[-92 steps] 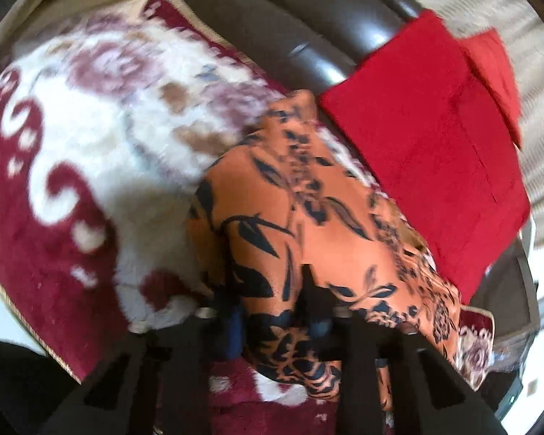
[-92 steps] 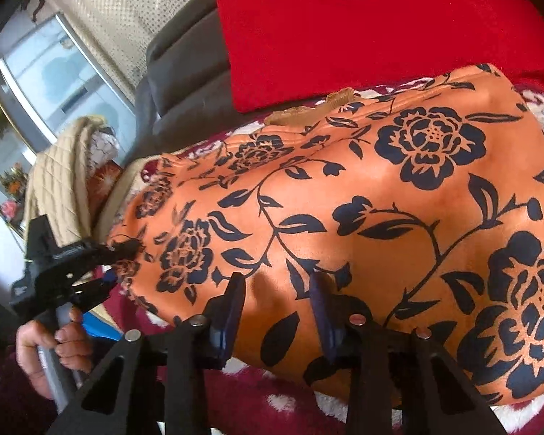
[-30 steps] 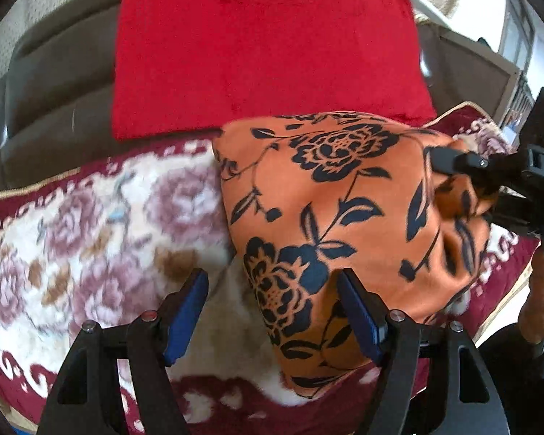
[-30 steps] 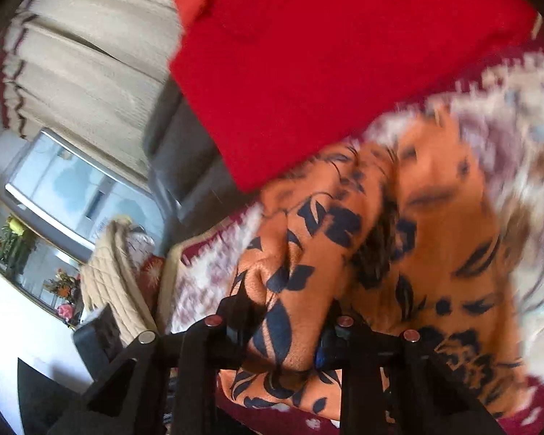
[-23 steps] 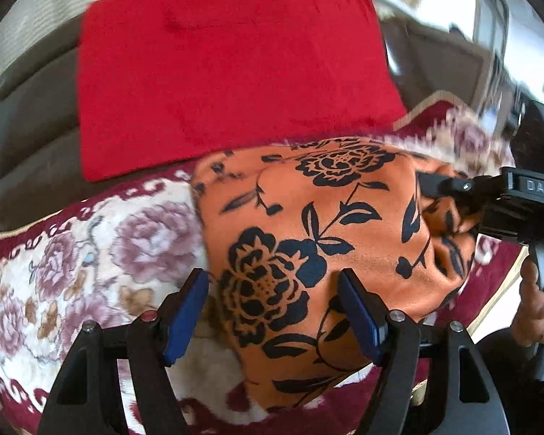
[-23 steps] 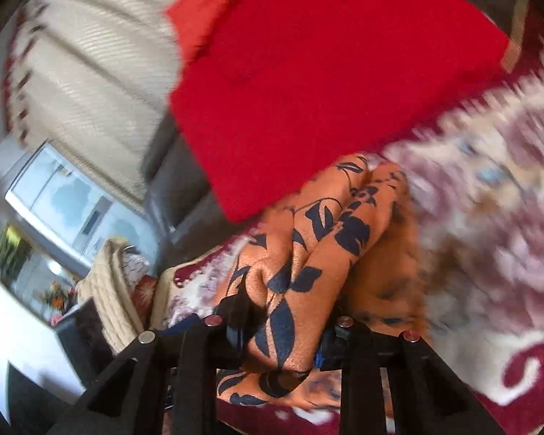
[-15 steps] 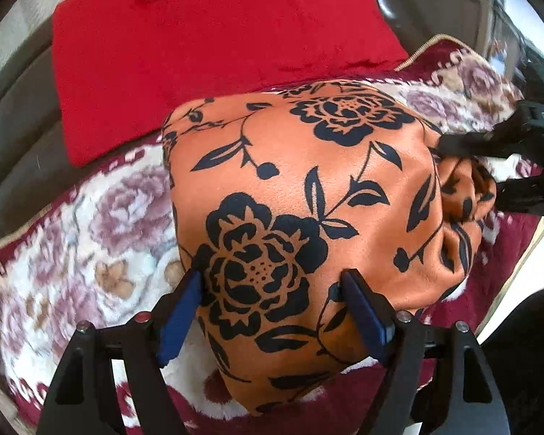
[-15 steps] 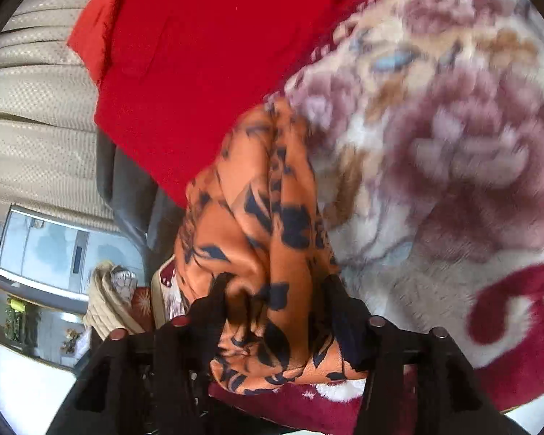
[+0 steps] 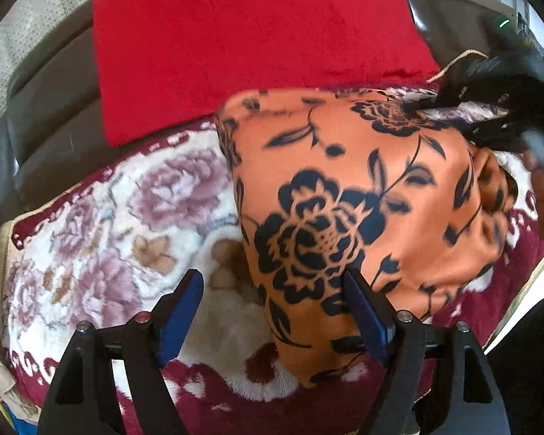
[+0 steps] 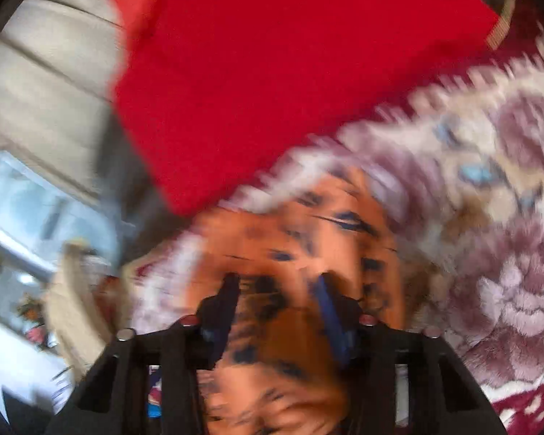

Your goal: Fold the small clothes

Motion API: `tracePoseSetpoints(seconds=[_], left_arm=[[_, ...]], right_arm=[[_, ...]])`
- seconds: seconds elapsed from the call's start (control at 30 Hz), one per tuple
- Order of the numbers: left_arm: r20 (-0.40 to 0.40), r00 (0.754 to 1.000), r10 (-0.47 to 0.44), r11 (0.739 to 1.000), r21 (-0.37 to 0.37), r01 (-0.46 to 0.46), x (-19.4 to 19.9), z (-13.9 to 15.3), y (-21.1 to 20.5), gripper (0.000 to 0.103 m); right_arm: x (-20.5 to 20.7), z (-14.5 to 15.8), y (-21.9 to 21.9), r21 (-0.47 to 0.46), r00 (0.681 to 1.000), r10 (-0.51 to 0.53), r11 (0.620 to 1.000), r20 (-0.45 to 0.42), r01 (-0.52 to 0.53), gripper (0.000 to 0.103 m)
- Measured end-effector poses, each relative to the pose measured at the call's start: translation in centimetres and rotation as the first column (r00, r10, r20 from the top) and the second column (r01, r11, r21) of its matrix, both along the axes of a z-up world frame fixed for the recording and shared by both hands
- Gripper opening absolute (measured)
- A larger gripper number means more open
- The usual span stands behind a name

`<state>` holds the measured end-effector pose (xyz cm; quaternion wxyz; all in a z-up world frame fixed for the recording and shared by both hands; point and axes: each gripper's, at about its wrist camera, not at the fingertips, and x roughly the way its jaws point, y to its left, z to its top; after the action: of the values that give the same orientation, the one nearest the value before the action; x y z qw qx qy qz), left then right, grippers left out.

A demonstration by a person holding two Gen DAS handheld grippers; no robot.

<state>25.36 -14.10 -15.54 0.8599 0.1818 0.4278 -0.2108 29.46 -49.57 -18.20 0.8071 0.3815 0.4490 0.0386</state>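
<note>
An orange garment with black flowers (image 9: 344,195) lies folded over on a plush floral blanket (image 9: 127,217). My left gripper (image 9: 272,304) is open and empty, its right finger at the garment's near edge. My right gripper shows blurred at the garment's far right corner in the left wrist view (image 9: 489,116). In the blurred right wrist view the right gripper (image 10: 279,290) has its fingers apart with the orange garment (image 10: 301,239) lying between and under them; whether it still pinches the cloth is unclear.
A red folded cloth (image 9: 250,36) lies behind the garment on a dark leather sofa (image 9: 47,119). It also shows in the right wrist view (image 10: 290,54). Cream curtains (image 10: 54,72) hang behind. The blanket's edge (image 9: 536,275) runs at the right.
The right gripper carried the garment's end across, folding it over, and its fingers have spread. The left gripper let go of the cloth earlier and has stayed open near the garment's edge.
</note>
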Motion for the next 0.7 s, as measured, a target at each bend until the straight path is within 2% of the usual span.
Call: tracePoseSetpoints(seconds=[0.03,0.1,0.23,0.4,0.47,0.53,0.6,0.67,0.7], left_arm=[[-0.008,1.000,0.000,1.000,-0.013,-0.001,0.0,-0.2,0.0,0.081],[-0.011,1.000,0.010,1.000,-0.011,-0.010,0.0,-0.3,0.1,0.081],[-0.012,1.000,0.011,1.000,-0.009,-0.011,-0.1,-0.3,0.1,0.081],[-0.019,0.999,0.025,0.999,-0.025,-0.026,-0.3,-0.3,0.3,0.081],[-0.016,0.999,0.030,0.999,-0.027,-0.030,-0.4,-0.4,0.3,0.081],[-0.023,0.999,0.036,0.999,-0.031,-0.037,-0.4,-0.5,0.3,0.082],[-0.035,0.999,0.040,0.999,-0.030,-0.041,-0.3,-0.8,0.4,0.082],[-0.035,0.999,0.042,0.998,-0.036,-0.043,-0.3,-0.7,0.5,0.082],[-0.035,0.999,0.042,0.998,-0.038,-0.043,-0.3,-0.6,0.5,0.082]], right_arm=[[-0.3,-0.4,-0.5,0.025,1.000,-0.018,1.000,0.018,0.017,0.034],[-1.1,0.3,-0.6,0.016,0.999,-0.024,1.000,0.029,0.023,0.033],[-4.0,3.1,0.7,-0.097,0.999,0.015,0.995,0.048,-0.010,0.035],[-9.3,6.4,3.4,-0.289,0.996,0.076,0.955,0.039,-0.061,0.037],[-9.9,5.4,4.5,-0.326,0.996,0.088,0.941,-0.017,-0.088,0.037],[-9.3,2.4,5.2,-0.319,0.990,0.091,0.940,-0.104,-0.120,0.036],[-9.2,0.0,4.7,-0.269,0.993,0.073,0.958,-0.097,-0.097,0.038],[-9.7,-0.5,3.8,-0.208,0.996,0.050,0.976,-0.071,-0.063,0.042],[-9.8,-0.4,3.8,-0.216,0.996,0.054,0.974,-0.070,-0.068,0.042]])
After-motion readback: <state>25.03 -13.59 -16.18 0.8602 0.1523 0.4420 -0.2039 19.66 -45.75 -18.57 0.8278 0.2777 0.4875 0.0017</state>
